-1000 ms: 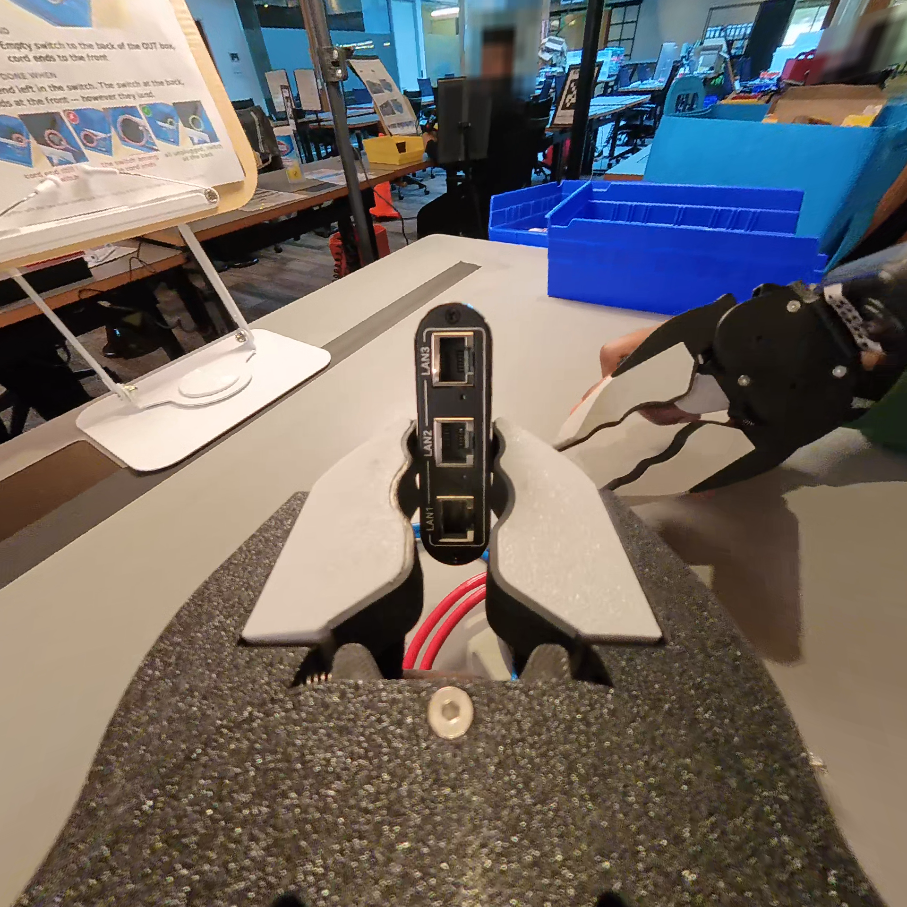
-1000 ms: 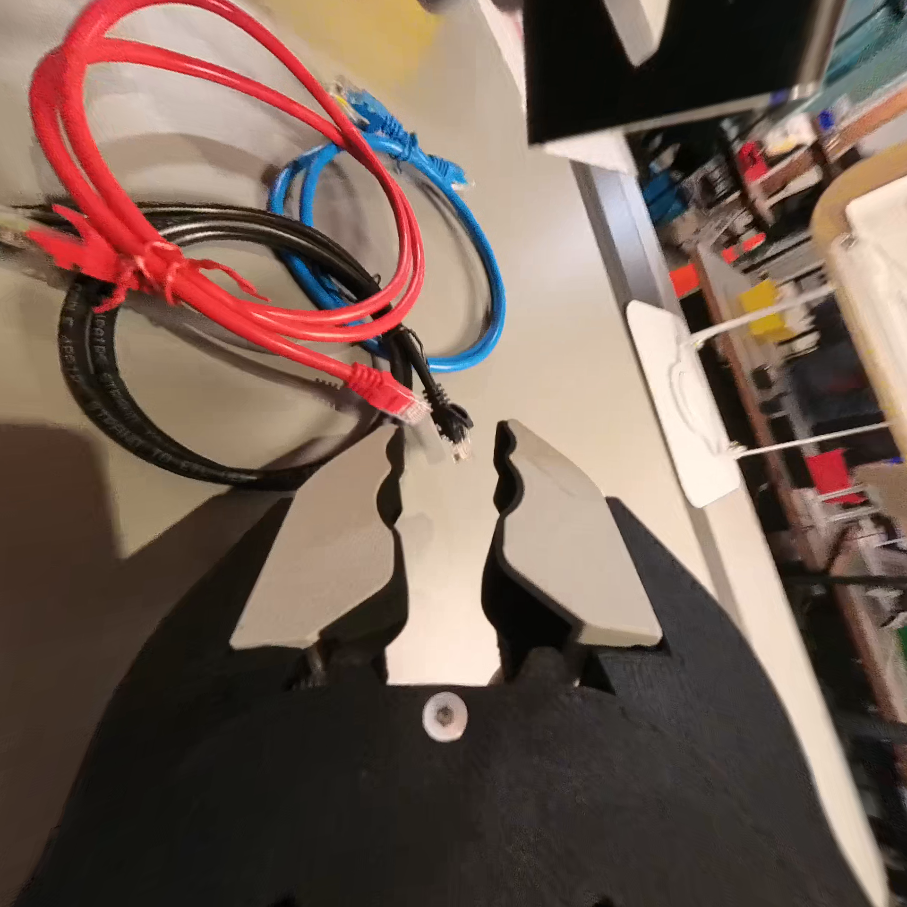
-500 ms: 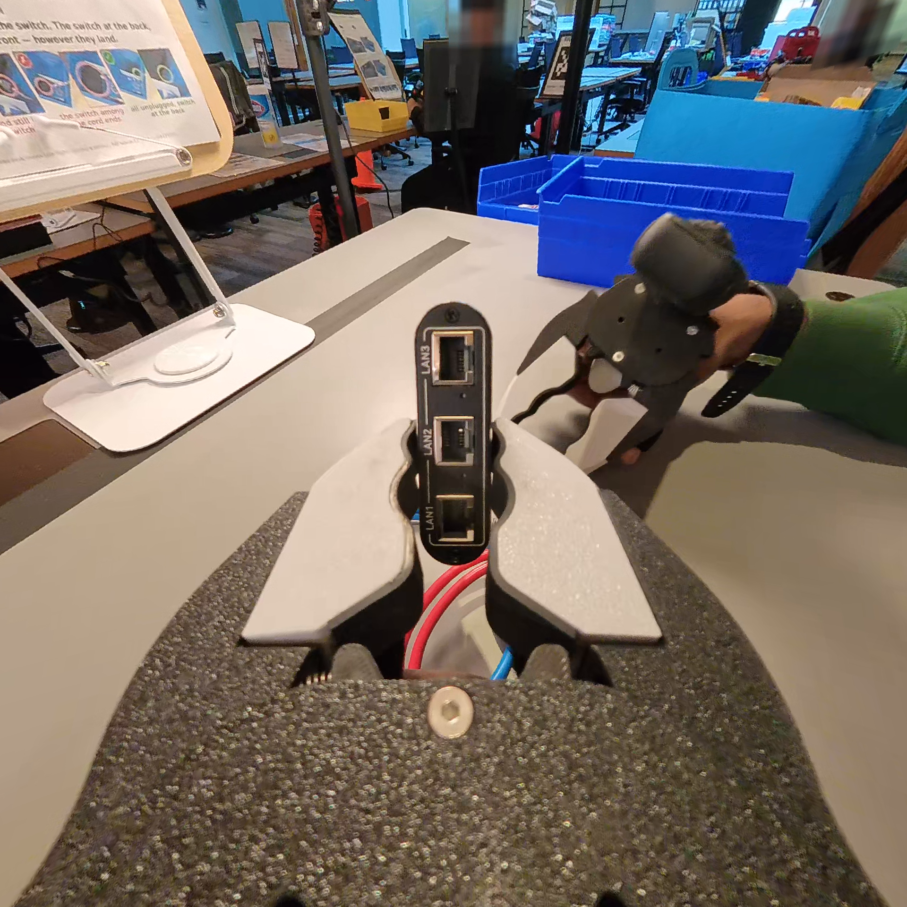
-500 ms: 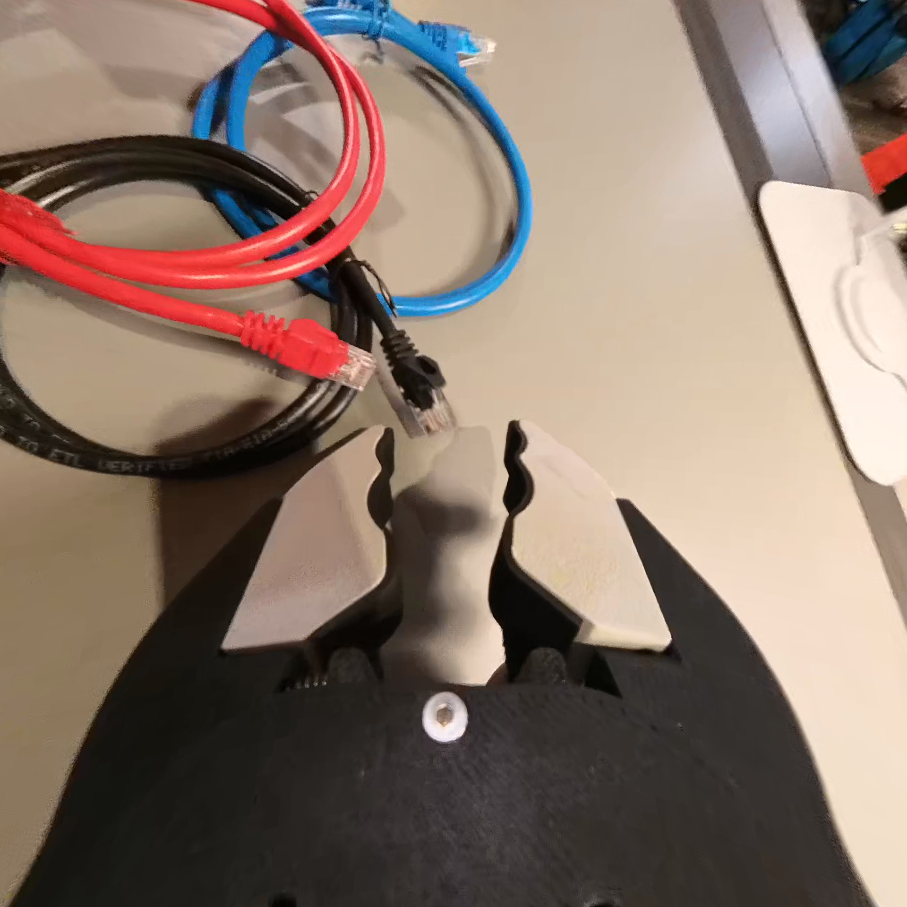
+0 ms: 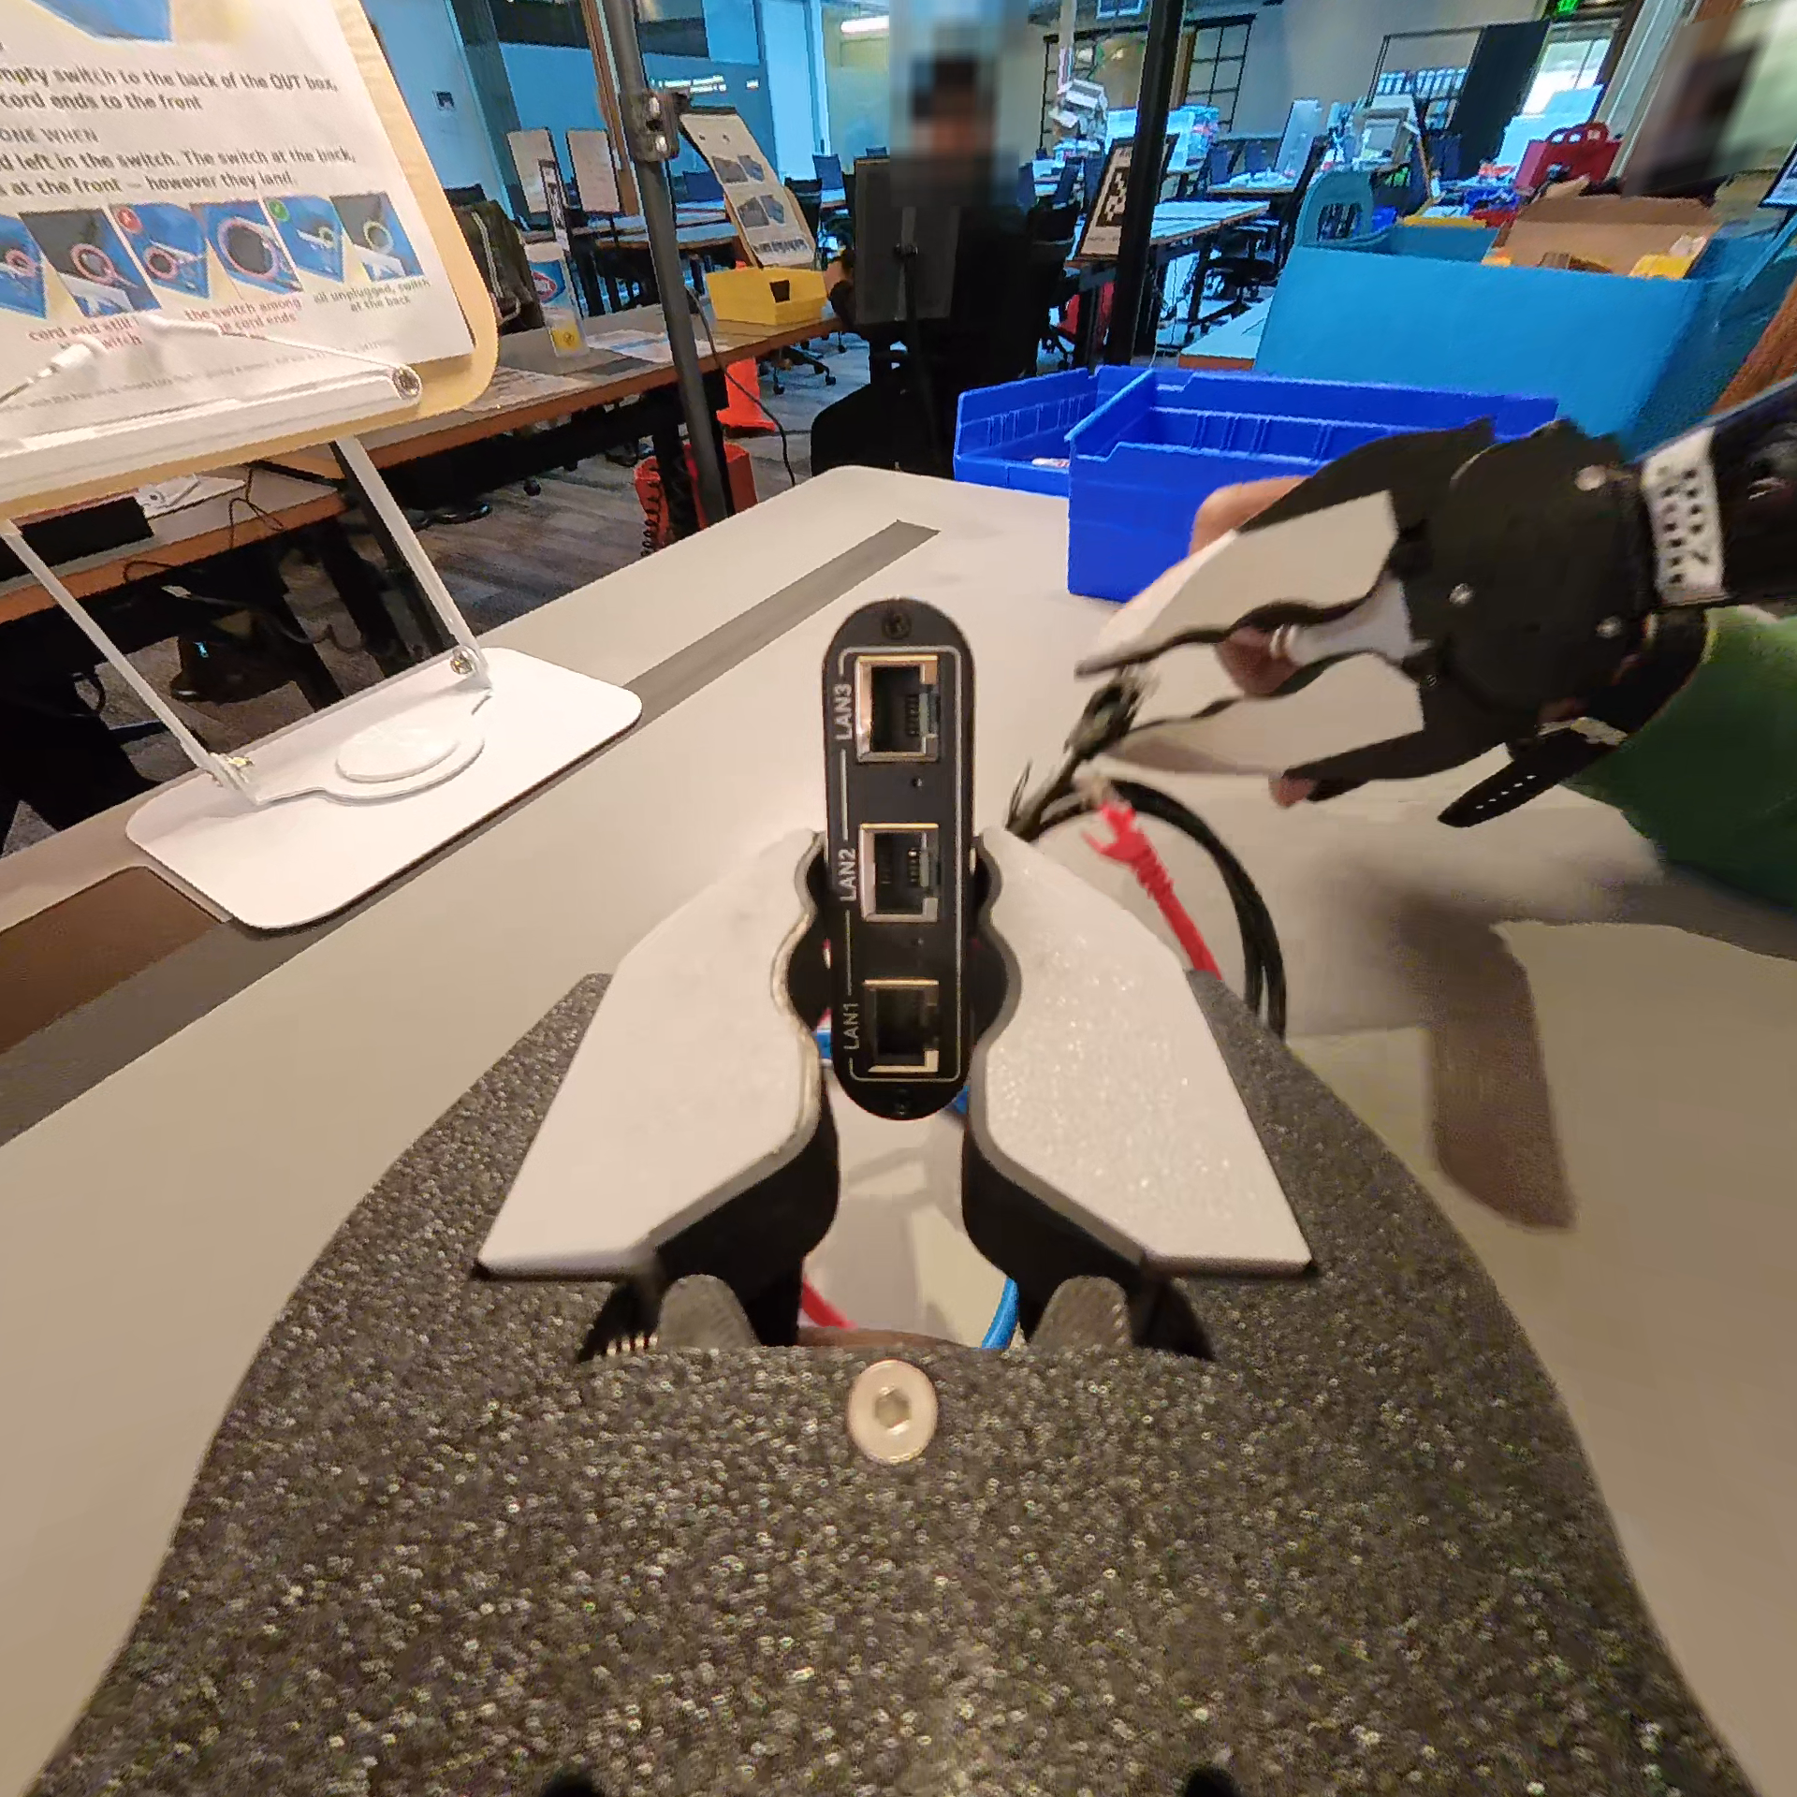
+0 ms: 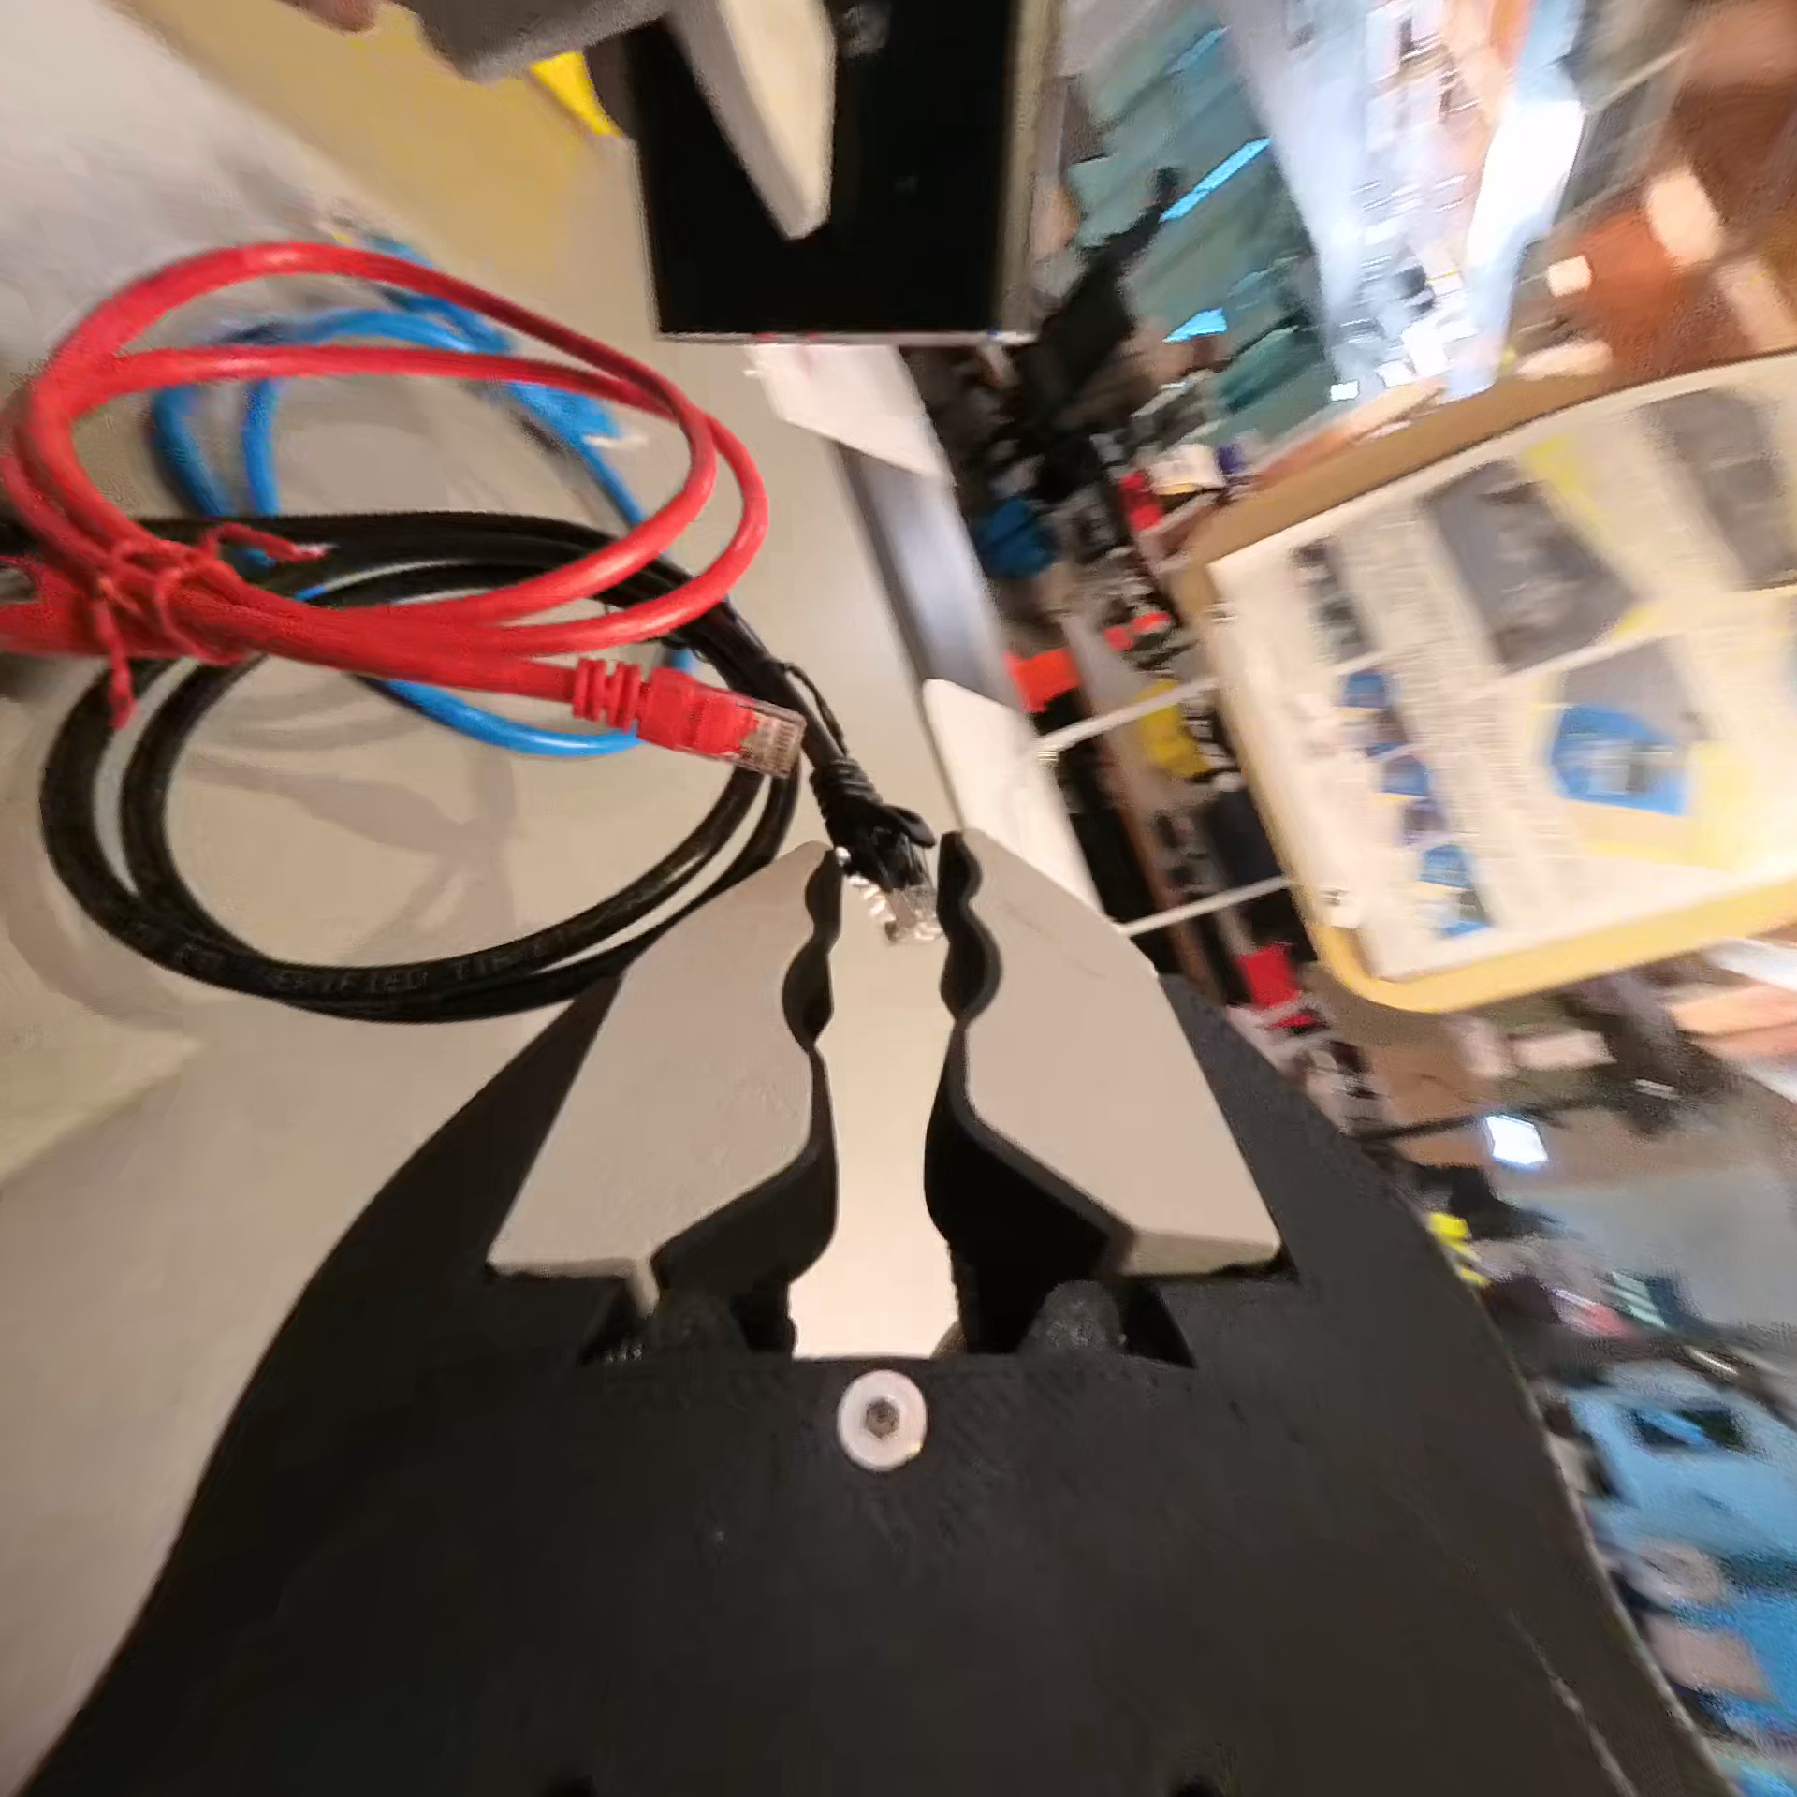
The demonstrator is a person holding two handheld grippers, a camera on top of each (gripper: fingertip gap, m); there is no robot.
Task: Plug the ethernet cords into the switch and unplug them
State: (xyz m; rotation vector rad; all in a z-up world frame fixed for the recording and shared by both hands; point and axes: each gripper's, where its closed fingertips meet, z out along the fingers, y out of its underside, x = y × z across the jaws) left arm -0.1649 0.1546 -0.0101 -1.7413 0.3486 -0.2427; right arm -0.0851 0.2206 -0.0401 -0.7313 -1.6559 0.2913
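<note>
Three empty ports face the camera on the black switch (image 5: 897,865), which stands upright above the grey table (image 5: 292,1070), clamped between the left gripper (image 5: 895,933) fingers. Off to its right, the right gripper (image 6: 887,899) pinches the black ethernet cord (image 6: 408,972) by its plug, lifted beside the red cord (image 6: 389,622) and blue cord (image 6: 506,729).

Bright indoor light, motion blur, wide-angle edge distortion.
</note>
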